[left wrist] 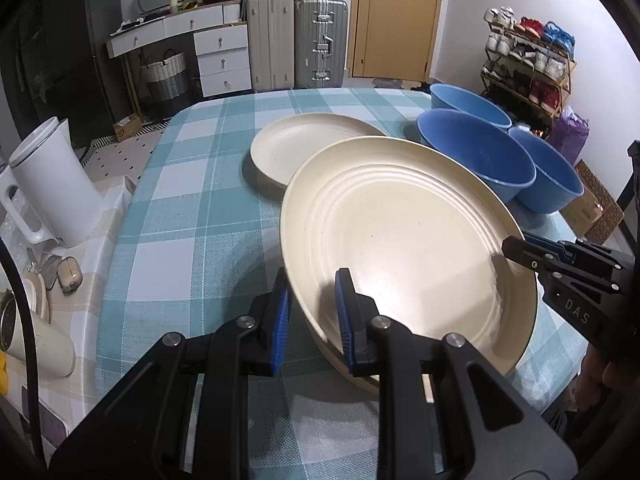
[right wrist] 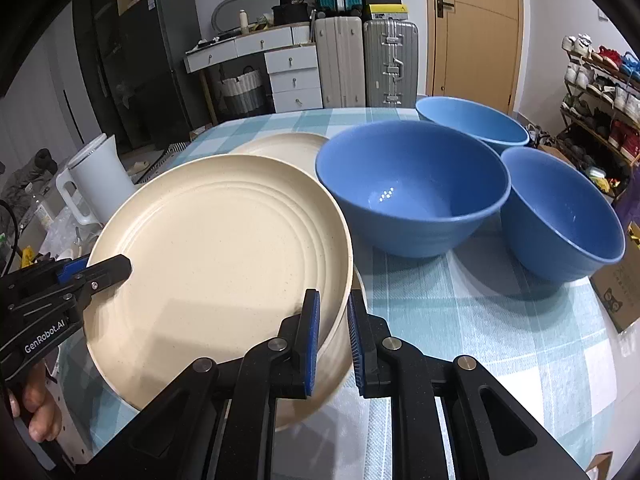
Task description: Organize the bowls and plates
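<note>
Checked blue worktop [left wrist: 192, 184] in a cluttered room: one cream plate carried by both tools.

Left tool [left wrist: 310, 312] pinches the near rim of the held plate [left wrist: 400, 240] at lower centre of its view, pads closed on the edge; right tool [right wrist: 332, 332] clamps the opposite rim, so the wide dish stays balanced, tilted and clear of the cloth. Just beyond it, toward upper centre, a second cream plate [left wrist: 308, 148] lies flat on the worktop, probably the stacking spot. Three blue bowls [right wrist: 412, 184] cluster at the right of the frame, touching or nearly so, apparently still to be nested.
</note>
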`<act>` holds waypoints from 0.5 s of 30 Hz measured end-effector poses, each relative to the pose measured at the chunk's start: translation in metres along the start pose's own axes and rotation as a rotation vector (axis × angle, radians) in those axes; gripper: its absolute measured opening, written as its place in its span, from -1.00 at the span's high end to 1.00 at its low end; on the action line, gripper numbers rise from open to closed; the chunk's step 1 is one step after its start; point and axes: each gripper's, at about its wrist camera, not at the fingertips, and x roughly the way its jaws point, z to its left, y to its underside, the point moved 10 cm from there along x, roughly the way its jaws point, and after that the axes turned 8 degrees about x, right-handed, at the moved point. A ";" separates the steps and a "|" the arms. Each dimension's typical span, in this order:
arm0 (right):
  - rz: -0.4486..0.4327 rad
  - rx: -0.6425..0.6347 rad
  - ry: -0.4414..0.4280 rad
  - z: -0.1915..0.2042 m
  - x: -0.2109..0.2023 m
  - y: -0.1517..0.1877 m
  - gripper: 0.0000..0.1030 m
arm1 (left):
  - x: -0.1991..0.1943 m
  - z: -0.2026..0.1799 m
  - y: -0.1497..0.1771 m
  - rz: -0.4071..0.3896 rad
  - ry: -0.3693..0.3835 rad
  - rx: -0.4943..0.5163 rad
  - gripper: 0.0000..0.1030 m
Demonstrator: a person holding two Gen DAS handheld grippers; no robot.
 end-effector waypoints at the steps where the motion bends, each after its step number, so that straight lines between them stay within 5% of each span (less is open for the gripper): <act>1: 0.002 0.002 0.002 -0.001 0.001 0.001 0.72 | 0.002 -0.001 0.001 0.004 0.003 0.001 0.64; 15: 0.050 -0.004 0.042 -0.011 0.019 0.014 0.72 | 0.028 -0.008 0.014 0.070 -0.005 0.042 0.60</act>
